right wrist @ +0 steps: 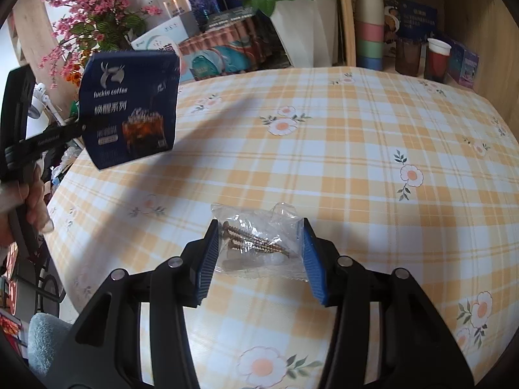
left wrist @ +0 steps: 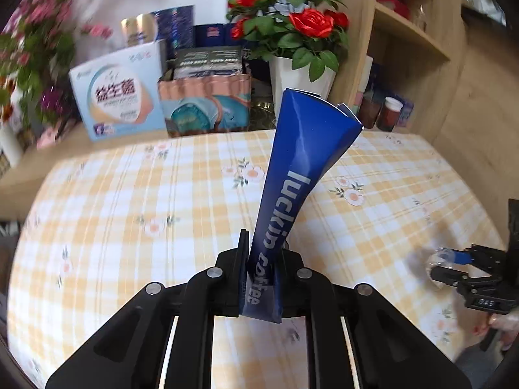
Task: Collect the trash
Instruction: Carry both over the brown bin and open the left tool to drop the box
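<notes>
My left gripper (left wrist: 262, 253) is shut on a flattened blue luckin coffee box (left wrist: 301, 168) and holds it up above the table; the box also shows in the right wrist view (right wrist: 129, 107) at the far left. My right gripper (right wrist: 258, 243) is open, its blue pads on either side of a clear plastic bag of screws (right wrist: 256, 243) that lies on the checked tablecloth (right wrist: 356, 162). In the left wrist view the right gripper (left wrist: 454, 264) is at the far right by the bag.
Boxes (left wrist: 120, 94) and a white pot of red roses (left wrist: 298, 74) stand behind the table. Pink flowers (right wrist: 84, 22) are at the back left. Stacked cups (right wrist: 369, 22) and jars (right wrist: 436, 60) sit on the wooden shelf at the right.
</notes>
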`<state>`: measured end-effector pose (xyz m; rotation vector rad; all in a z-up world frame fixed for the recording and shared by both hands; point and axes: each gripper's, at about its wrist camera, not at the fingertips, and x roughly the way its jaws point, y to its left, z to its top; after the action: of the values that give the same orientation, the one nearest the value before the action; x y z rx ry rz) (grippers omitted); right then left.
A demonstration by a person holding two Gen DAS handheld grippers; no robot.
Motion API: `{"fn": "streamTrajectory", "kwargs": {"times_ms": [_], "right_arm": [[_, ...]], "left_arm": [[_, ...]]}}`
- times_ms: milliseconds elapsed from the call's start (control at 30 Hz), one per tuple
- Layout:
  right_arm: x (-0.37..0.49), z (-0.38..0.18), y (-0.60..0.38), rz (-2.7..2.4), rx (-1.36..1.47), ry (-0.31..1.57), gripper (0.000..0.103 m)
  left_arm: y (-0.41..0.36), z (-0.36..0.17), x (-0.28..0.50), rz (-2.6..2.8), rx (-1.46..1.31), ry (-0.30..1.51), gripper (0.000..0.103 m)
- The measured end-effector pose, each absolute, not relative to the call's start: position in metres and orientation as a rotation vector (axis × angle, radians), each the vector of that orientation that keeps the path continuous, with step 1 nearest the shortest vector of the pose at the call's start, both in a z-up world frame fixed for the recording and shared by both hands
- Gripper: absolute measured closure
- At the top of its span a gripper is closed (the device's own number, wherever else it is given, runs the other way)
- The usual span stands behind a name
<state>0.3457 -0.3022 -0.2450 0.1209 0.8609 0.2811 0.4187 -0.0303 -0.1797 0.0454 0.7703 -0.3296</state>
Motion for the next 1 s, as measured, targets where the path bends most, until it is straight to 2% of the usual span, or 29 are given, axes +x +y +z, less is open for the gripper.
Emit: {"fn": "streamTrajectory", "kwargs": {"times_ms": [633,1000], "right_arm": [[0.240,-0.175,-0.273,0.341,0.157,0.755,0.053],[0.172,-0.147,-0.261,0.361,0.180,0.691,0.053]], "left_arm": [[0.005,-0.139,0.248,-0.436,-0.117,0.765,0.090],[0.010,-0.141,0.159,-0.489,-0.126,0.793,0.090]]}}
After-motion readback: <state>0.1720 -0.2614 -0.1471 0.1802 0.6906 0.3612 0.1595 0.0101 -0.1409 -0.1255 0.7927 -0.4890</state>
